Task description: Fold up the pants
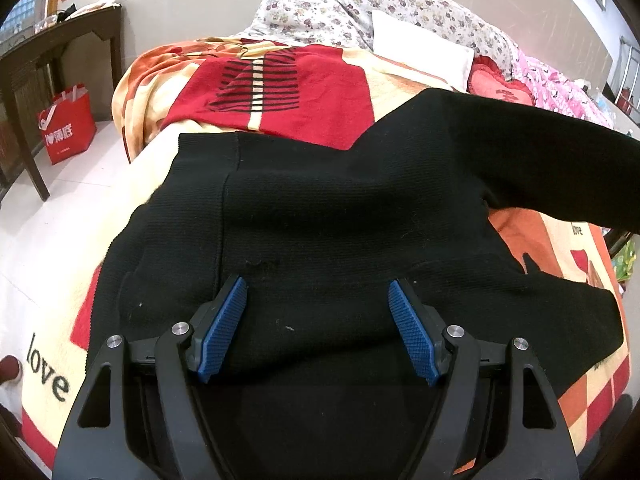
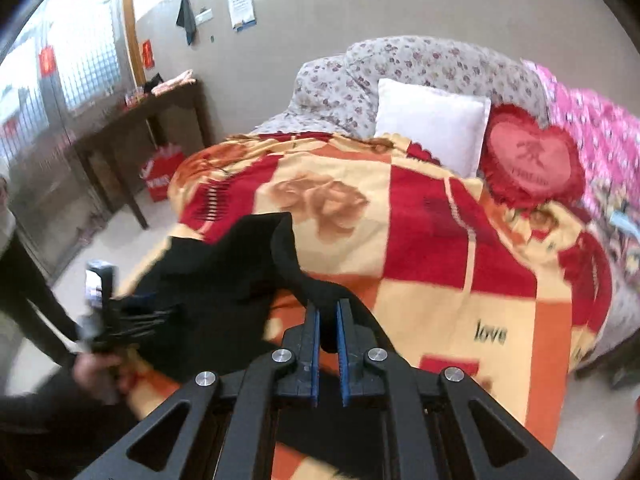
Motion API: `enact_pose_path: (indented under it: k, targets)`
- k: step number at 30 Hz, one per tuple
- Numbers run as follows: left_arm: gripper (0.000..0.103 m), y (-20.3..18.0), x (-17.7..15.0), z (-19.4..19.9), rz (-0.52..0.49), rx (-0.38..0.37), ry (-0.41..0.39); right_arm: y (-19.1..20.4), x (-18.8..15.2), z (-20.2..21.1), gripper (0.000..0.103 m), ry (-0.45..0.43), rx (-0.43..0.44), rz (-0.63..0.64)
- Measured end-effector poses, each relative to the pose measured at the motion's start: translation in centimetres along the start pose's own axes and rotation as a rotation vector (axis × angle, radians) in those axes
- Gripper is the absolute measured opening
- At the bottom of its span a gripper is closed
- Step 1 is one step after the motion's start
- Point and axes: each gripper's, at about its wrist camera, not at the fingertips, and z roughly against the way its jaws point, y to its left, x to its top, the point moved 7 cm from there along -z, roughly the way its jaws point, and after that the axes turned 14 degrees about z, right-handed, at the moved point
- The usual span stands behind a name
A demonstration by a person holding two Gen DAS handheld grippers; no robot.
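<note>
Black knit pants (image 1: 340,216) lie on a red, orange and cream blanket (image 1: 304,88) on a bed. In the left wrist view my left gripper (image 1: 318,300) is open, with its blue pads (image 1: 224,328) just above the near part of the pants, holding nothing. One leg runs off to the right, lifted above the blanket. In the right wrist view my right gripper (image 2: 327,312) is shut on a fold of the black pants (image 2: 224,280) and holds it above the blanket (image 2: 420,248). The left gripper (image 2: 100,312) shows blurred at the left.
A white pillow (image 2: 432,124), a red heart cushion (image 2: 532,156) and floral bedding (image 2: 400,60) lie at the head of the bed. A pink quilt (image 2: 600,132) lies at the right. A dark wooden table (image 1: 48,64) and a red bag (image 1: 68,124) stand left of the bed.
</note>
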Motion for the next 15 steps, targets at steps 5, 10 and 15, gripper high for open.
enact_pose_path:
  k: [5, 10, 15]
  targets:
    - [0.074, 0.0, 0.0, 0.1, -0.001, 0.004, -0.003, 0.2, -1.1, 2.0, 0.007, 0.004, 0.056, -0.095]
    - [0.074, 0.1, -0.1, 0.1, -0.005, 0.01, -0.004, -7.7, -4.0, -3.6, 0.007, 0.124, -0.125, -0.211]
    - [0.074, 0.0, -0.1, 0.1, -0.007, 0.013, -0.005, -14.0, -5.5, -11.4, 0.007, 0.15, -0.408, -0.103]
